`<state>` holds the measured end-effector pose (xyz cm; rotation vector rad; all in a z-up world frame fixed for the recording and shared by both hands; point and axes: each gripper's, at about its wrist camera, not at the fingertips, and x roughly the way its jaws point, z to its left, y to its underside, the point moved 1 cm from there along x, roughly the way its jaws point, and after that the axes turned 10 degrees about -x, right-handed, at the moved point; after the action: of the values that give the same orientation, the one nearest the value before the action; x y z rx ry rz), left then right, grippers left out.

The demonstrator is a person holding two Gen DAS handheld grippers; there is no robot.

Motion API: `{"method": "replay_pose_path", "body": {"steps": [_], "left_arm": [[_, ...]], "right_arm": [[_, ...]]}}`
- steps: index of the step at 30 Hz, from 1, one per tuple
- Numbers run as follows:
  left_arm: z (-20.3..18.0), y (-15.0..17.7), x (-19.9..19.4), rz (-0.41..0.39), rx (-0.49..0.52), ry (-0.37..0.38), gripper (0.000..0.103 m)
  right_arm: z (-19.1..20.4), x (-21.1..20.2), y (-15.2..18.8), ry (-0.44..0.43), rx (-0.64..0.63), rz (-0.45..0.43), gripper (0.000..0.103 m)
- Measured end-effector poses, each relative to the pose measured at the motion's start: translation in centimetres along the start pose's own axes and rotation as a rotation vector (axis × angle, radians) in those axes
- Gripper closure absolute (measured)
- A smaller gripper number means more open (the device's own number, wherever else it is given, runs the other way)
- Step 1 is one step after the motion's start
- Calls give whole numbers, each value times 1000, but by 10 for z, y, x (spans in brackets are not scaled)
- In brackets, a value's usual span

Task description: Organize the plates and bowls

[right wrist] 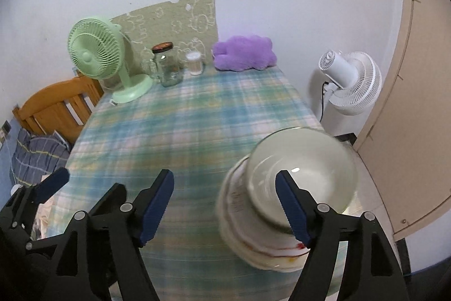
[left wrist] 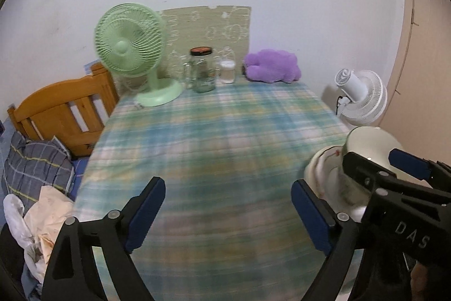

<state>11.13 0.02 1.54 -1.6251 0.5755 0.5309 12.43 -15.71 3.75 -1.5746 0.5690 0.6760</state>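
Note:
A stack of white plates and bowls (right wrist: 253, 227) stands at the near right corner of the table, topped by a white bowl (right wrist: 304, 168) that sits tilted. In the left wrist view the stack (left wrist: 324, 174) shows at the right behind the other gripper. My right gripper (right wrist: 225, 205) is open above the table, its right finger in front of the top bowl, and nothing sits between its fingers. My left gripper (left wrist: 228, 210) is open and empty over the near middle of the table; it also shows in the right wrist view (right wrist: 112, 182) at the lower left.
The table wears a plaid cloth (left wrist: 214, 131). At its far edge stand a green fan (left wrist: 129, 52), a glass jar (left wrist: 203, 69), a small white container (left wrist: 227, 72) and a purple plush (left wrist: 272, 65). A wooden chair (left wrist: 64, 109) is left, a white fan (right wrist: 349, 81) right.

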Motion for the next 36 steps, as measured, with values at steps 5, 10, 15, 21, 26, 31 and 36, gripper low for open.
{"method": "replay_pose_path", "body": {"steps": [5, 10, 15, 21, 26, 31, 36], "left_arm": [[38, 23, -11, -32, -34, -26, 6], [63, 50, -17, -73, -79, -64, 6], [75, 75, -31, -134, -79, -116, 5], [83, 95, -39, -153, -76, -115, 4], [78, 98, -46, -170, -75, -92, 3], [69, 100, -53, -182, -76, -70, 1], [61, 106, -59, -186, -50, -53, 0]], "right_arm": [[30, -1, 17, 14, -39, -31, 25], [50, -3, 45, 5, -56, -71, 25], [61, -12, 79, 1, -52, -102, 25], [65, -23, 104, 15, -38, -128, 22], [56, -30, 110, 36, -18, -154, 19], [53, -37, 114, 43, -25, -174, 19], [52, -43, 122, 69, -36, -189, 18]]}}
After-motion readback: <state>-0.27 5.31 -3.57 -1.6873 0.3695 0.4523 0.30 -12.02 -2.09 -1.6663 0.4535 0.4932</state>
